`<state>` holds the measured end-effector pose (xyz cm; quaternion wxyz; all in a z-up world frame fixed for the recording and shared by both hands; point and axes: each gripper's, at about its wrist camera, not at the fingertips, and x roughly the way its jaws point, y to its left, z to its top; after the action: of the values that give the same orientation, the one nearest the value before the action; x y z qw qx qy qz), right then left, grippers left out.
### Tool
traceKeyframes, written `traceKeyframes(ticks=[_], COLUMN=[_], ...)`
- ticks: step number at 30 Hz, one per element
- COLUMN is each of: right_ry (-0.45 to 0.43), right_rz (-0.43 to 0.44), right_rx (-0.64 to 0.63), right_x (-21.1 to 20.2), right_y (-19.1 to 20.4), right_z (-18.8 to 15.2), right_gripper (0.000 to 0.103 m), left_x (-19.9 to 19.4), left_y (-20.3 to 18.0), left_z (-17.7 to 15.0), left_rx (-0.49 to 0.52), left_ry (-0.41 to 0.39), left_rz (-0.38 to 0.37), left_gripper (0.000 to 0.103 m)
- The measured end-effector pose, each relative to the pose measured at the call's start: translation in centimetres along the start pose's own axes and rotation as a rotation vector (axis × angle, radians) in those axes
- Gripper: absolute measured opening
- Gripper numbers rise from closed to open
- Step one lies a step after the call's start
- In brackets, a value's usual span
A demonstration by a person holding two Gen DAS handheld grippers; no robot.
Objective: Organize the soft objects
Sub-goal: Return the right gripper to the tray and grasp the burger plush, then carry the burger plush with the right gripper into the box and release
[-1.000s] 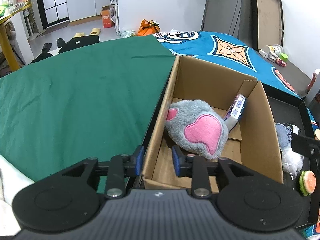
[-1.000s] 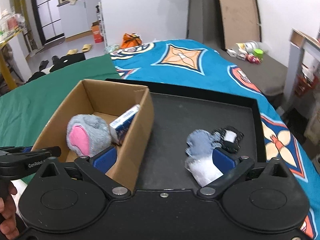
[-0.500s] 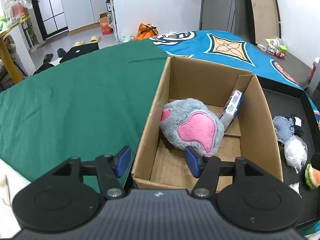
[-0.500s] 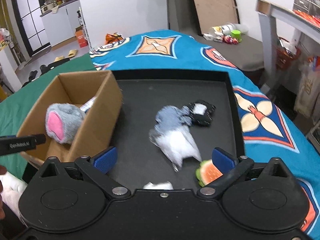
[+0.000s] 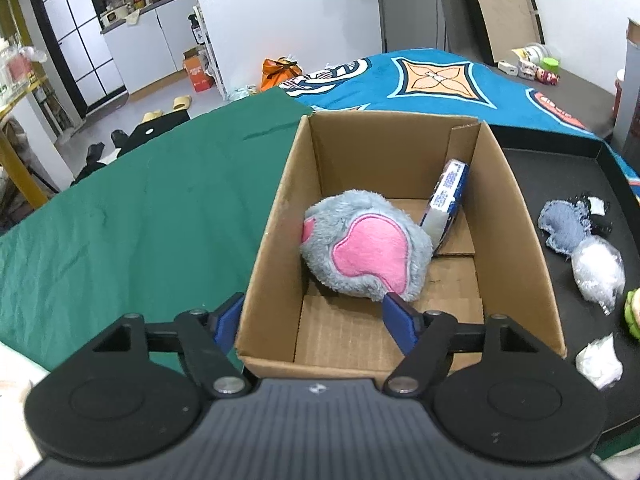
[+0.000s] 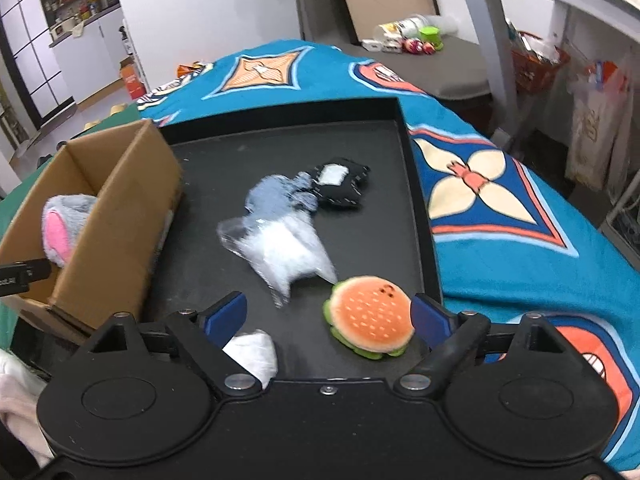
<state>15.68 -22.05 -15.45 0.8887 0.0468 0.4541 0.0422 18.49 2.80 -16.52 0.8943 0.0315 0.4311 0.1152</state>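
Observation:
A cardboard box [image 5: 276, 236] [image 6: 116, 216] holds a grey and pink plush [image 5: 364, 248] [image 6: 60, 224] and a blue and white packet [image 5: 448, 188]. My left gripper [image 5: 312, 322] is open and empty, its jaws astride the box's near left corner. On the black tray [image 6: 280, 144] lie a burger plush [image 6: 370, 320], a clear bag of white stuffing [image 6: 284, 252], a blue-grey cloth piece [image 6: 272, 196], a black pouch [image 6: 340, 184] and a white wad [image 6: 252, 350]. My right gripper [image 6: 330, 316] is open and empty, with the burger plush just inside its right jaw.
The box stands between a green cloth [image 5: 120, 220] and the tray. A blue patterned blanket [image 6: 500, 200] lies under and to the right of the tray. A low grey surface with small items [image 6: 404, 40] stands behind.
My left gripper has opened and pulled back from the box's left wall. My right gripper has moved right and back, from the box and stuffing bag to over the burger plush.

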Motion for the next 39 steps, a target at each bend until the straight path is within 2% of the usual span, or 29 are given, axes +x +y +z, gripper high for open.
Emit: traceKeyframes(ticks=[9,15,18,20,24,35,39], right_ry=[0.024,0.045,0.058,0.077,0.067,0.044,0.023], right_rz=[-0.005,-0.015,-0.03,-0.029,-0.039,0.009,0.012], right_rx=[0.043,0.063,0.055,0.068,0.059,0.12,0.106], right_x=[1.6,2.6,3.0,3.3,2.8,0.8,0.0], right_y=[-1.4,-1.9,-2.0,-2.2,-2.2,-1.8,-0.8], right_z=[-0.9,-1.2,-1.4,-1.4,-1.4,-0.1,0.6], right_gripper=[0.085,0.081,0.069,0.05,0.048,0.048,0.048], left_x=[0.3,0.4,0.4,0.4,0.4,-0.2,0.0], left_y=[-0.5,-0.8,-0.9,-0.9,-0.9,0.1,0.3], left_z=[0.0,-0.1,0.0,-0.1,-0.1,0.0,-0.1], left_rx=[0.029,0.038,0.035,0.037,0.041,0.019,0.006], left_ry=[-0.001,0.0,0.0,0.0,-0.001,-0.013,-0.013], left_rz=[0.033,0.043,0.042,0.044,0.043,0.017,0.006], left_gripper=[0.075,0.075,0.075,0.075,0.075,0.075,0.075])
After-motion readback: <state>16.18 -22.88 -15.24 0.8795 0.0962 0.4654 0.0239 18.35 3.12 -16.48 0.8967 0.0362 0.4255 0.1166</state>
